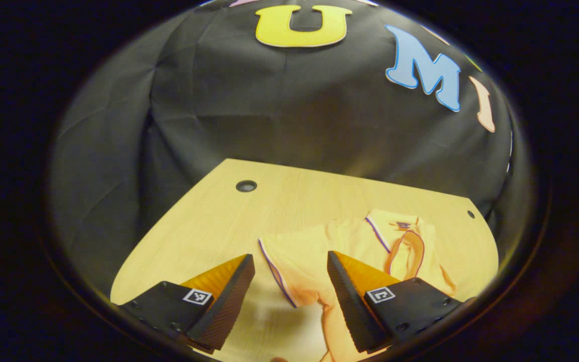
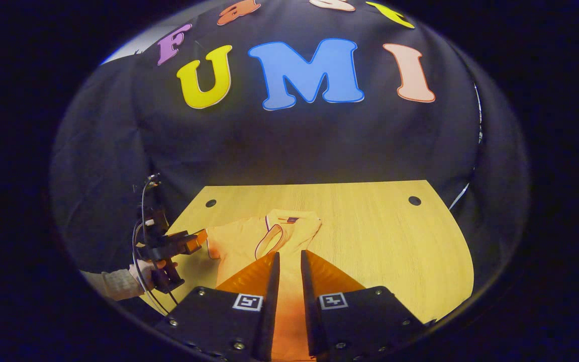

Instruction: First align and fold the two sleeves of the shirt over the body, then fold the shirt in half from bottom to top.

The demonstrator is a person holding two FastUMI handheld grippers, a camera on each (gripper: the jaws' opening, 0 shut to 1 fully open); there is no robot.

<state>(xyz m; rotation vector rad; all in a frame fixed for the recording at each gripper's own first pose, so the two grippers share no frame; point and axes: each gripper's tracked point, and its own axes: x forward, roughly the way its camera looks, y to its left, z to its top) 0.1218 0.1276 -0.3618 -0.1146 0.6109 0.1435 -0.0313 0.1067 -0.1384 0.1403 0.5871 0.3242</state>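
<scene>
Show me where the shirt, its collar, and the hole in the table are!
shirt (image 1: pixel 309 251), left gripper view, on the chest cloth.
collar (image 2: pixel 292 219), right gripper view, on the collar's back edge.
hole in the table (image 1: pixel 246 186), left gripper view, on the hole's dark middle.

Dim booth, warm light from above falling mostly on the table (image 1: pixel 209 221), bright there with mild glare near the bottom edge. Wall cloth dark, folds faintly lit. Soft shadows under the left gripper (image 1: pixel 289 281) onto the shirt (image 1: pixel 319 246). Strong fisheye bending at the rims, edges softly blurred and vignetted. Centre reasonably sharp, colours oversaturated orange-yellow.
</scene>
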